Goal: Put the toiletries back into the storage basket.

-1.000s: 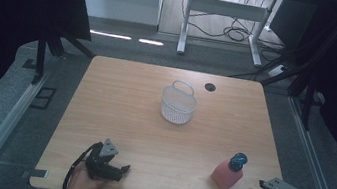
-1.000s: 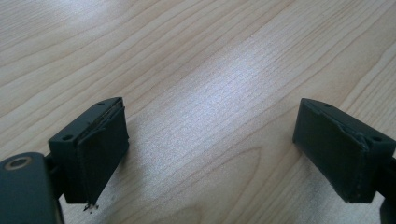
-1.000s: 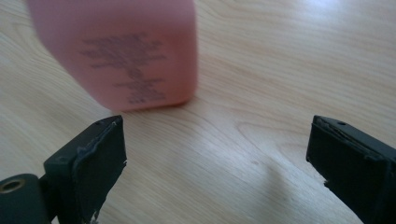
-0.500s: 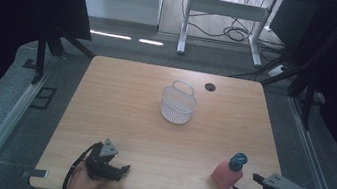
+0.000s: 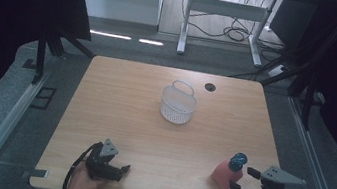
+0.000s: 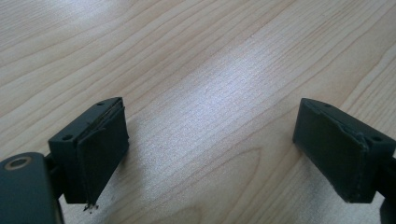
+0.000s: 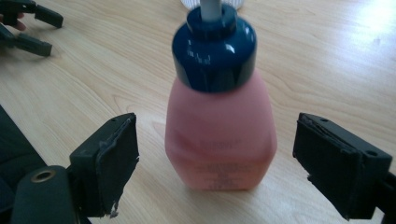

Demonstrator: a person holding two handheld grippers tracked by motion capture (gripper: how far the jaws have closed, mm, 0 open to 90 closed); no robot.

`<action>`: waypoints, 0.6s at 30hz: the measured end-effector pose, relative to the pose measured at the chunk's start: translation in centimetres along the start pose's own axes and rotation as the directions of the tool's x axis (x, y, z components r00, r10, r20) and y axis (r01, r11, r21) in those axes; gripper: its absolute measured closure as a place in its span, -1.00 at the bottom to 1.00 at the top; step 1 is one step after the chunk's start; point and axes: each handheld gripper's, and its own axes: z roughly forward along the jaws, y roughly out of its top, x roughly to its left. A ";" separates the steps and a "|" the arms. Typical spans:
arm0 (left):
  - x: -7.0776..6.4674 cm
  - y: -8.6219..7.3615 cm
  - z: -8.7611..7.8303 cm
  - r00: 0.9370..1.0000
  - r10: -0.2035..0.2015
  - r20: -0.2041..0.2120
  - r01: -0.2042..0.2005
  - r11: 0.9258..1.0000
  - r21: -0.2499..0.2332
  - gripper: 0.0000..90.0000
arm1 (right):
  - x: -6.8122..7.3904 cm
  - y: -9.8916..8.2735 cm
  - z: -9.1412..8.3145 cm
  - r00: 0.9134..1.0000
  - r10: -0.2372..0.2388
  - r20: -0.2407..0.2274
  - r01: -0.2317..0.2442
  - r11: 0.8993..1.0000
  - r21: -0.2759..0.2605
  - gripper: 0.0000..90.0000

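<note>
A pink bottle [image 5: 226, 174] with a dark blue cap stands upright near the table's front right corner. My right gripper [image 5: 243, 179] sits just right of it, held by a hand. In the right gripper view the bottle [image 7: 219, 140] stands between my two black pads [image 7: 119, 163] with a gap on each side. The right gripper [image 7: 215, 163] is open, and its jaws have just been closing a little with the bottle between them, untouched. My left gripper [image 5: 122, 169] rests at the front left, and in its own view the left gripper [image 6: 212, 158] is open over bare wood.
A white mesh basket [image 5: 178, 105] with a handle stands at the middle of the wooden table [image 5: 117, 117]. A round cable hole [image 5: 210, 87] lies behind it. Dark floor and metal rails flank the table. The other gripper [image 7: 28, 28] appears far off in the right gripper view.
My right gripper has risen slightly and edged nearer the bottle. The left gripper, bottle and basket have stayed where they were.
</note>
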 end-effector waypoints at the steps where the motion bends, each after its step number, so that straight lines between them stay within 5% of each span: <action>1: 0.0 0.0 0.0 1.000 0.000 0.000 0.000 1.000 0.000 -0.78 | 0.0 0.0 0.0 1.000 0.000 0.000 0.000 1.000 0.000 -0.67; 18: 0.0 0.0 0.0 1.000 -0.002 -0.002 0.002 1.000 0.000 -0.78 | -0.1 3.1 0.7 1.000 -0.013 -0.025 0.013 1.000 -0.016 -0.27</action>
